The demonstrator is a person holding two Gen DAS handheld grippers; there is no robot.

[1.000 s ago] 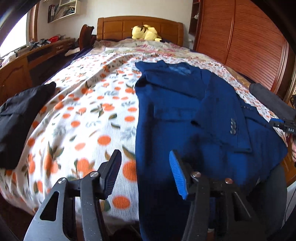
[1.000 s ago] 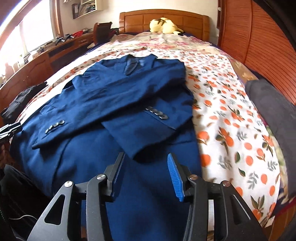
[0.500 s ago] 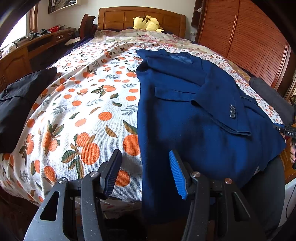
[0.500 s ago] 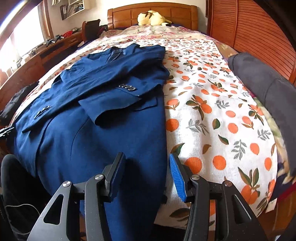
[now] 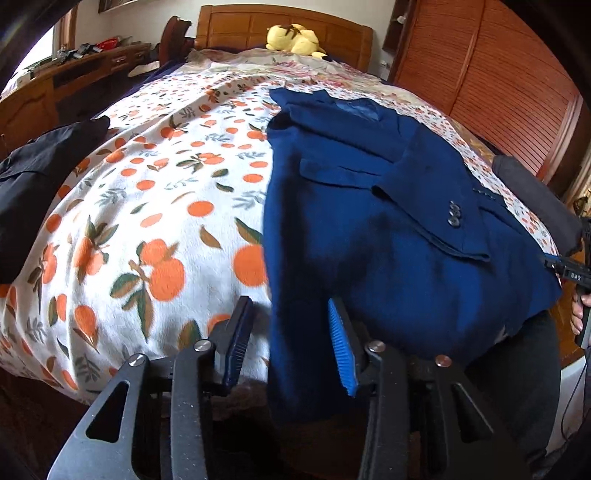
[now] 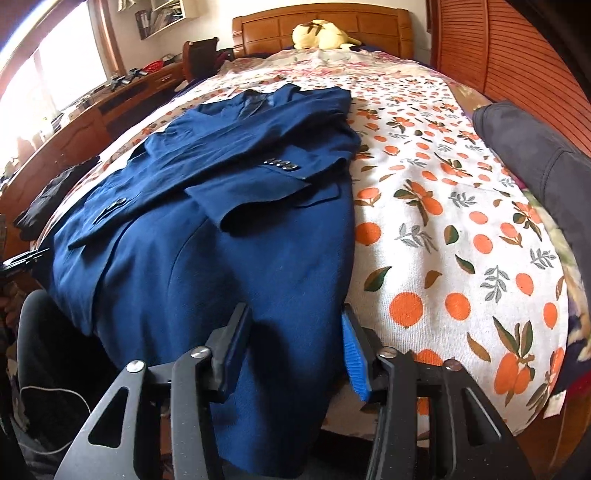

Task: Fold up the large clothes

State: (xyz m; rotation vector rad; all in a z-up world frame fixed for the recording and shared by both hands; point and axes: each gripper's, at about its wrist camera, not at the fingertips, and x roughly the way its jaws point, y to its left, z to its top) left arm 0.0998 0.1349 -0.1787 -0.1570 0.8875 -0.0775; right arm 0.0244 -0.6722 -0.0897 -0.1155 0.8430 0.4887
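A dark blue suit jacket [image 5: 369,240] lies flat on the bed with its sleeves folded across the front and its hem hanging over the foot edge. My left gripper [image 5: 290,343] is at the hem's left corner. Its jaws are closing, the fabric edge hangs between them, and a gap shows beside the left finger [image 5: 236,339]. In the right wrist view my right gripper [image 6: 295,347] straddles the jacket [image 6: 240,258] at the hem's right corner. Its jaws are closing too, with cloth between the pads but not pinched.
The orange-print bedspread [image 5: 166,206] covers the bed. A black garment [image 5: 29,192] lies at its left edge and a dark grey one [image 6: 535,158] at its right. A yellow plush toy [image 6: 321,35] sits by the headboard. A wooden wardrobe [image 5: 498,74] stands right, a desk [image 5: 55,92] left.
Both grippers came in closer to the foot edge of the bed, and the hem now sits between each pair of jaws. The left jaws have narrowed.
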